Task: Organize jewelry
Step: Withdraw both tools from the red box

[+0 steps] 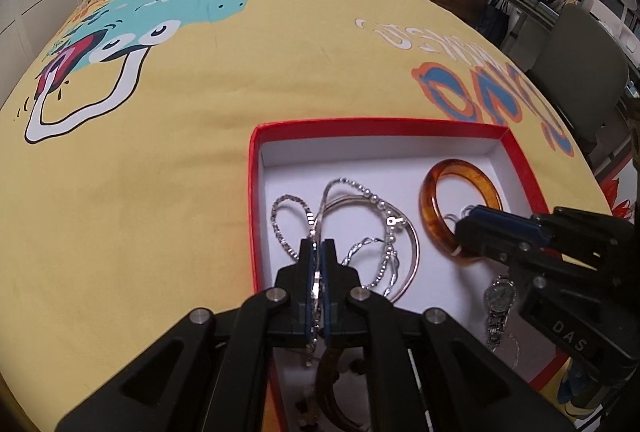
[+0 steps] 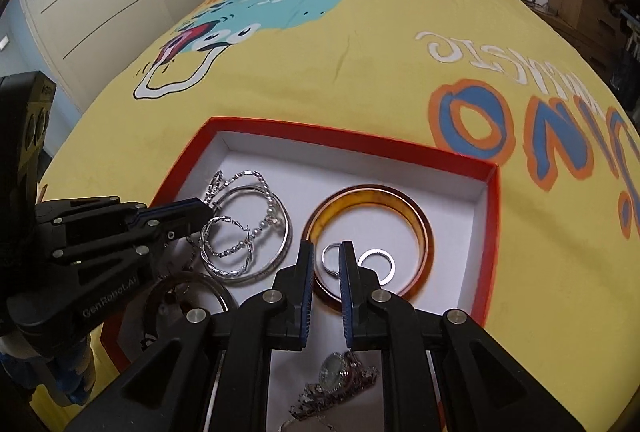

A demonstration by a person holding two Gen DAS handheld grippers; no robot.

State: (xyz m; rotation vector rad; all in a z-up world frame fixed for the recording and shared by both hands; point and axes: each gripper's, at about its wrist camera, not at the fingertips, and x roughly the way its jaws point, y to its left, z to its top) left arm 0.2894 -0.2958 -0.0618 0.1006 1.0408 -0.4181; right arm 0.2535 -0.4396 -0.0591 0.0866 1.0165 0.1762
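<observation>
Half of wristwatch hidden behind right gripper; dark bangle cropped.

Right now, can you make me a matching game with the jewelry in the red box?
Things:
1. amber bangle
2. silver chain
3. wristwatch
4. small silver ring

Places:
A. pinched in the left tool
B. between the right tool's open fingers
C. lying around two small rings
D. near corner of the red box, under the right tool

Pairs: 1-C, 2-A, 3-D, 4-B
</observation>
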